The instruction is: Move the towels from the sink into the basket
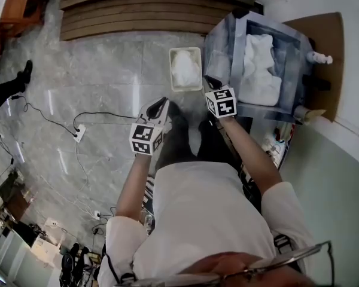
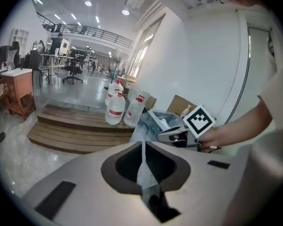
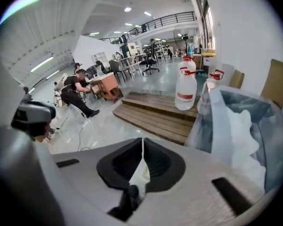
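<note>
The left gripper [image 1: 161, 104] and right gripper [image 1: 211, 82] both had jaws closed on nothing, free for a grab; towels [image 1: 258, 70] lay in the sink [image 1: 300, 41] just beyond the right one, the basket [image 1: 185, 50] ahead between them apparently holding one.

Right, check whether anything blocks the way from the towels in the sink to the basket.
Nothing visible does. The towels lie in the sink, and the basket stands on the floor just beside the sink's wall in the head view. Only that wall lies between them, so they would likely need lifting over it.
</note>
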Tool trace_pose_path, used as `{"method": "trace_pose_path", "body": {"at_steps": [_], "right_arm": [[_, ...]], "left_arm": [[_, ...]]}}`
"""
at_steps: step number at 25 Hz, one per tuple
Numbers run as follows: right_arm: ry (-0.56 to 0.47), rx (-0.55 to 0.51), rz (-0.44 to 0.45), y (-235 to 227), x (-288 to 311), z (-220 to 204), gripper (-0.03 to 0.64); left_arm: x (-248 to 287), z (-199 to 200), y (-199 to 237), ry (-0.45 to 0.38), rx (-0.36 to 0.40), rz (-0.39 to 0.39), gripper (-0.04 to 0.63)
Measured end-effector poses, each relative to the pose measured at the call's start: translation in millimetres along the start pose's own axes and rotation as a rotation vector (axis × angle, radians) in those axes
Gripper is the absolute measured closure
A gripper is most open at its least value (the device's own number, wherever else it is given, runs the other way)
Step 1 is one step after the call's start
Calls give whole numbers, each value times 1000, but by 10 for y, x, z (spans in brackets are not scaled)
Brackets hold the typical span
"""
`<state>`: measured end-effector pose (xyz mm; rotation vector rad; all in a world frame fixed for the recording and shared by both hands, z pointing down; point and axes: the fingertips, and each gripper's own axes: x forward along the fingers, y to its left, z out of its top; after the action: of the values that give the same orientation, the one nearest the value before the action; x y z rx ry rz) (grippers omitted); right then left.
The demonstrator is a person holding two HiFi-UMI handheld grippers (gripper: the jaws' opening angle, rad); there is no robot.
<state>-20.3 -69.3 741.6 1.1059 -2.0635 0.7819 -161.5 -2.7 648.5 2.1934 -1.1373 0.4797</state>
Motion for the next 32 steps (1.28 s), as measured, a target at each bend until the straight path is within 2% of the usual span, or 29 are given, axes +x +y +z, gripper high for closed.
{"method": "trace_pose_path", "body": {"at_steps": [3, 7, 9, 16, 21, 25, 29, 32], "right_arm": [[-85, 16, -26, -152, -673, 231, 617], [-257, 63, -31, -346, -1718, 592, 617], [-333, 53, -40, -463, -2231, 728, 617], [-474, 40, -156, -999, -3503, 869, 617], [-546, 92, -231, -1360, -4016, 849, 617], [-580, 120, -267, -1546, -4226, 818, 617], [-585, 78, -283, -1622, -4270, 815, 617], [-563, 36, -283, -1666, -4254, 806, 617]], "left_arm": [[-97, 315, -275, -23, 24, -16, 571], [-270, 757, -695, -59, 39, -57, 571], [-363, 975, -923, -89, 43, -84, 571], [-568, 1519, -1538, -176, 91, -126, 571], [-516, 1799, -1861, -235, 134, -122, 571], [-445, 1901, -2048, -260, 111, -122, 571], [-297, 1919, -2187, -263, 142, -130, 571], [-194, 1902, -2216, -250, 136, -124, 571]]}}
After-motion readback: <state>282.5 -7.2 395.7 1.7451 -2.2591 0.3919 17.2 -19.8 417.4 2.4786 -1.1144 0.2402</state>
